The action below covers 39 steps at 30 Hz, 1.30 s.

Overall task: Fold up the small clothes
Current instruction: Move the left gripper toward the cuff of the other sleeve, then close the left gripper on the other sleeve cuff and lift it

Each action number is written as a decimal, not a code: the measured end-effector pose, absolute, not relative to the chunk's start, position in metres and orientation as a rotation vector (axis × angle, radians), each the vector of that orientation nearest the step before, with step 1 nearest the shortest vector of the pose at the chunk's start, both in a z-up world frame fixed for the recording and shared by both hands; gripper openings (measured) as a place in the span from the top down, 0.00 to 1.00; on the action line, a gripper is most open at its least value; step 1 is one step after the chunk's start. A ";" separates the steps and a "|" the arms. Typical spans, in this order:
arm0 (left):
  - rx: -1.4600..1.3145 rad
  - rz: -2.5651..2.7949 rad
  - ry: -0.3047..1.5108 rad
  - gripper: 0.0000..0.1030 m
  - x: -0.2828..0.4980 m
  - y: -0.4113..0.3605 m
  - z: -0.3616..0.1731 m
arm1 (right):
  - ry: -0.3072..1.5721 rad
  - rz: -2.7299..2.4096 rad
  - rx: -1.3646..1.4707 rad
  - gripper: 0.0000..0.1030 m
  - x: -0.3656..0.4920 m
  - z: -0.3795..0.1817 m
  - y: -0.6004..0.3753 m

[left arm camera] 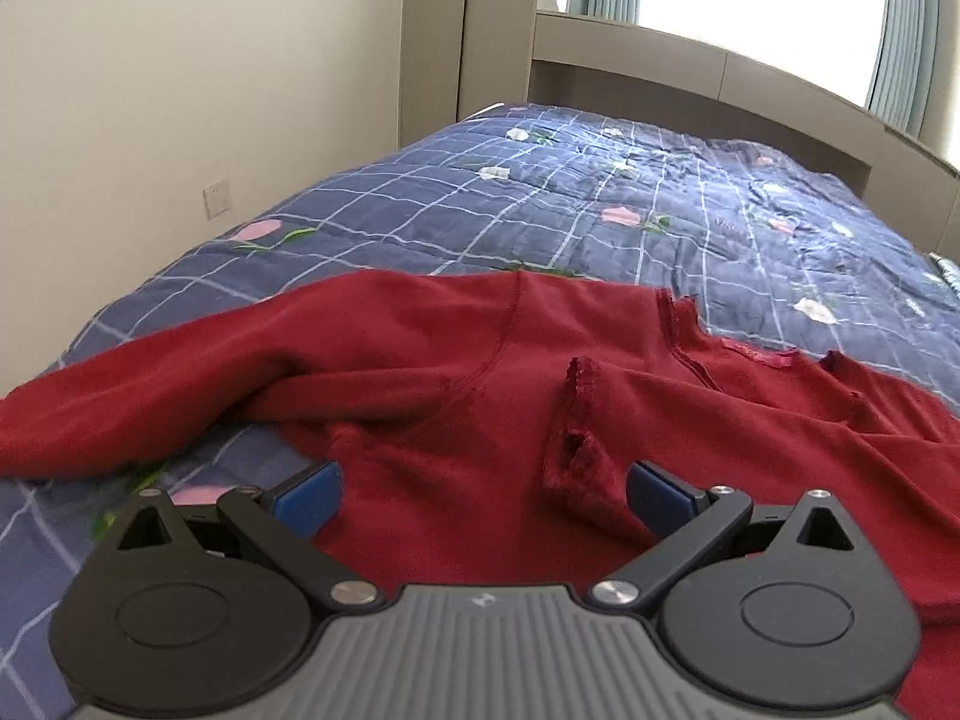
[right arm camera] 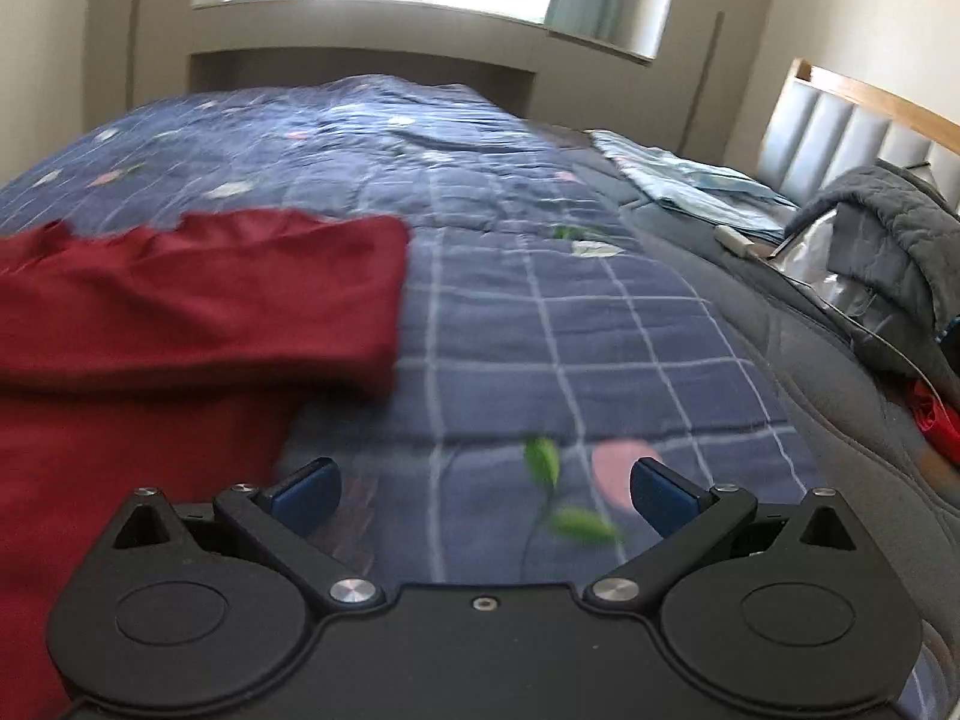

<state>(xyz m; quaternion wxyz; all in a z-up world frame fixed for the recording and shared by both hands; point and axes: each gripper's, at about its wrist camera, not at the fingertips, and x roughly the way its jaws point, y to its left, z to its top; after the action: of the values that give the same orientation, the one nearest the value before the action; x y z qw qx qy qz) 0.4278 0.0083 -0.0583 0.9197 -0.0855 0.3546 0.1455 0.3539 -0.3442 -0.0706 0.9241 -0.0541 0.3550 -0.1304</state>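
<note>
A dark red long-sleeved top (left arm camera: 456,384) lies spread on a blue checked quilt (left arm camera: 540,204). My left gripper (left arm camera: 483,495) is open just above the top's body, its blue pads (left arm camera: 312,495) wide apart, holding nothing. One sleeve runs out to the left (left arm camera: 120,396). A frayed red cuff (left arm camera: 579,438) sticks up near the right pad. In the right wrist view the red top (right arm camera: 180,300) lies at the left with a sleeve folded across. My right gripper (right arm camera: 483,495) is open and empty over bare quilt (right arm camera: 540,348), to the right of the top.
A beige headboard shelf (left arm camera: 690,78) and a window stand at the bed's far end. At the right in the right wrist view lie a light blue cloth (right arm camera: 690,180), a grey padded jacket (right arm camera: 888,228) and a small red item (right arm camera: 936,420). A wall (left arm camera: 180,90) runs along the left.
</note>
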 end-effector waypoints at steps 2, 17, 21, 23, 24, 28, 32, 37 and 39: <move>-0.194 0.317 0.730 0.00 0.411 0.018 -0.052 | 0.712 -0.250 -0.133 0.00 0.333 -0.063 -0.330; -0.642 0.676 0.614 0.00 0.279 0.225 -0.055 | 0.630 0.139 -0.225 0.01 0.260 -0.052 -0.212; -0.814 0.705 0.503 0.01 0.258 0.270 -0.064 | 0.683 0.148 -0.246 0.01 0.261 -0.066 -0.200; -0.853 0.747 0.468 0.07 0.255 0.283 -0.063 | 0.712 0.137 -0.259 0.01 0.261 -0.073 -0.197; -0.865 0.776 0.467 0.12 0.260 0.289 -0.064 | 0.714 0.133 -0.258 0.01 0.259 -0.074 -0.196; -0.959 0.865 0.451 0.39 0.257 0.314 -0.071 | 0.721 0.132 -0.248 0.01 0.259 -0.076 -0.196; -0.962 0.896 0.445 0.80 0.263 0.328 -0.075 | 0.725 0.129 -0.254 0.01 0.260 -0.076 -0.195; -0.918 0.877 0.387 0.99 0.273 0.339 -0.060 | 0.724 0.129 -0.258 0.01 0.259 -0.076 -0.195; -0.858 0.846 0.343 1.00 0.284 0.339 -0.043 | 0.724 0.130 -0.256 0.00 0.259 -0.075 -0.195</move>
<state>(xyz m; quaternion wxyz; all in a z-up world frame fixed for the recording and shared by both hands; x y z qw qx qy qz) 0.2840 0.3393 -0.0430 0.8103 -0.4015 0.1603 0.3957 0.2591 -0.1951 -0.0752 0.9251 -0.1248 0.3529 0.0636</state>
